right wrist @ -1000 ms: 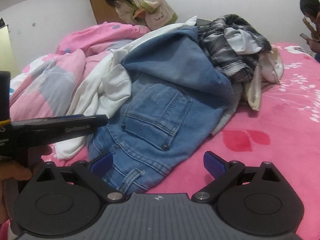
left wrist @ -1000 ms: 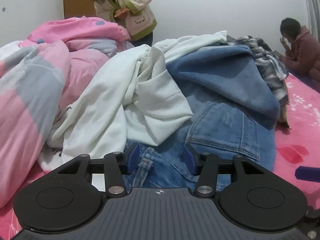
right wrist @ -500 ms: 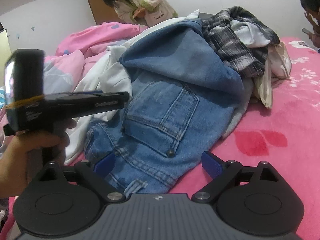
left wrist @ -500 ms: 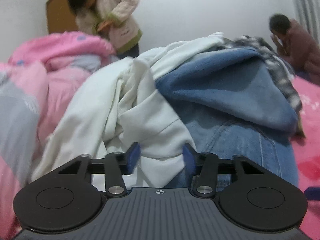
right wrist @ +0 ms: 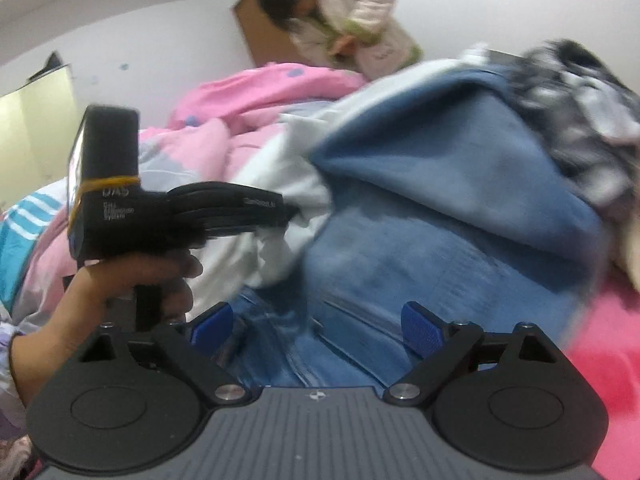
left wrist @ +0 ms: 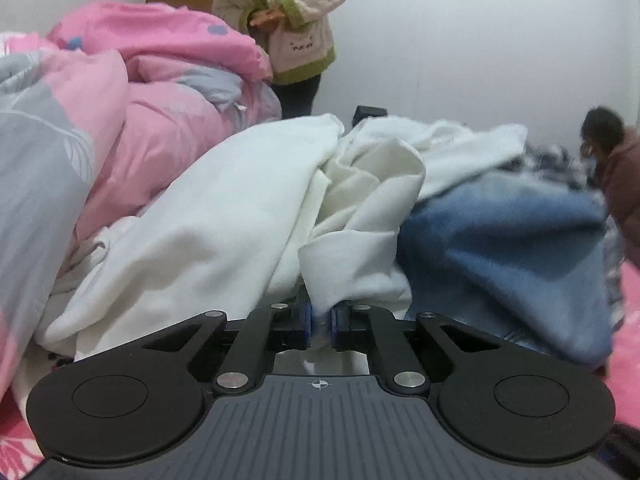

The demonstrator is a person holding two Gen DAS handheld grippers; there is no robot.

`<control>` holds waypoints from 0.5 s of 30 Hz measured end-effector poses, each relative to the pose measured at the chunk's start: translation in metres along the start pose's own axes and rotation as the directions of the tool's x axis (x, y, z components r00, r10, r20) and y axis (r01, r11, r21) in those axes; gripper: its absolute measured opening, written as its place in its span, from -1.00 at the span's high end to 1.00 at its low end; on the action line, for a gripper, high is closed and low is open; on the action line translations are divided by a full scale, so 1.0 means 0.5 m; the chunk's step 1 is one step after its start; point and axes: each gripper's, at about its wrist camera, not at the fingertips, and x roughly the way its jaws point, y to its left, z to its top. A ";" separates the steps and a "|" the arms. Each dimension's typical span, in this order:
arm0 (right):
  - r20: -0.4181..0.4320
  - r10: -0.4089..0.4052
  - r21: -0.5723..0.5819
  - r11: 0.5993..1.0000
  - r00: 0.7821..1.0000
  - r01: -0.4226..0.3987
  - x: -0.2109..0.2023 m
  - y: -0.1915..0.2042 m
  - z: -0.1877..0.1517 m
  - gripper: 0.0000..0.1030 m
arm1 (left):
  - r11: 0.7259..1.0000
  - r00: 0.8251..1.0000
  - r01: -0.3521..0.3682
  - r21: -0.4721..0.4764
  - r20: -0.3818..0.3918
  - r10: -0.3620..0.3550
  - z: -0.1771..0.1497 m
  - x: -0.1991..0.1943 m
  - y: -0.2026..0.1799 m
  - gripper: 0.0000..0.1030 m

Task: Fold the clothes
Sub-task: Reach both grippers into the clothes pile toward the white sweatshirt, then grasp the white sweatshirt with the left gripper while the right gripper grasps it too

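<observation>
With its blue pads drawn almost together, the left gripper (left wrist: 320, 322) has just been closing and now pinches a hanging fold of the soft white cotton garment (left wrist: 224, 216); the cloth is squeezed thin between the pads and bunches out in thick rumpled folds straight ahead of them and to their left. Just right of the pinched fold lies the blue fleecy lining of the denim garment (left wrist: 504, 240), matte and napped, touching the white cloth. Farther left, a puffy pink and grey quilt (left wrist: 120, 120) is heaped high, blocking the view that way.

The right gripper (right wrist: 316, 326) stands wide, nothing between its blue pads, which sit over the faded blue denim jeans (right wrist: 360, 312), stitched seams running between them. Ahead of it rises the same blue lining, and beyond to the right a blurred black and white checked shirt (right wrist: 576, 96). Left of this gripper, a hand (right wrist: 132, 280) holds the black handle of the left gripper, whose tip is in the white cloth. A bright pink fleece bed cover (right wrist: 600, 344) shows at right. A standing person in a cream quilted jacket (left wrist: 296, 12) is behind the pile.
</observation>
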 end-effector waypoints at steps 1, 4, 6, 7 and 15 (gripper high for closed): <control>0.001 0.005 -0.004 1.000 1.000 -0.005 0.015 0.005 0.008 -0.82 | 1.000 1.000 0.016 -0.013 -0.001 -0.016 0.008 -0.004 0.008 0.93; 0.022 0.044 0.029 0.999 0.999 -0.044 0.054 0.014 0.029 -0.76 | 0.999 0.999 0.040 -0.019 0.009 -0.040 0.028 -0.023 0.020 0.94; 0.032 0.067 0.031 0.997 0.997 -0.068 0.081 0.021 0.042 -0.73 | 0.997 0.998 0.064 -0.036 0.016 -0.064 0.036 -0.033 0.025 0.95; 0.028 0.072 0.026 0.997 0.997 -0.073 0.097 0.025 0.047 -0.69 | 0.996 0.997 0.077 -0.051 0.017 -0.076 0.040 -0.038 0.028 0.95; 0.043 0.106 0.089 0.990 0.993 -0.109 0.153 0.015 0.062 -0.55 | 0.976 0.975 0.198 0.096 0.083 -0.206 0.057 -0.111 -0.006 0.97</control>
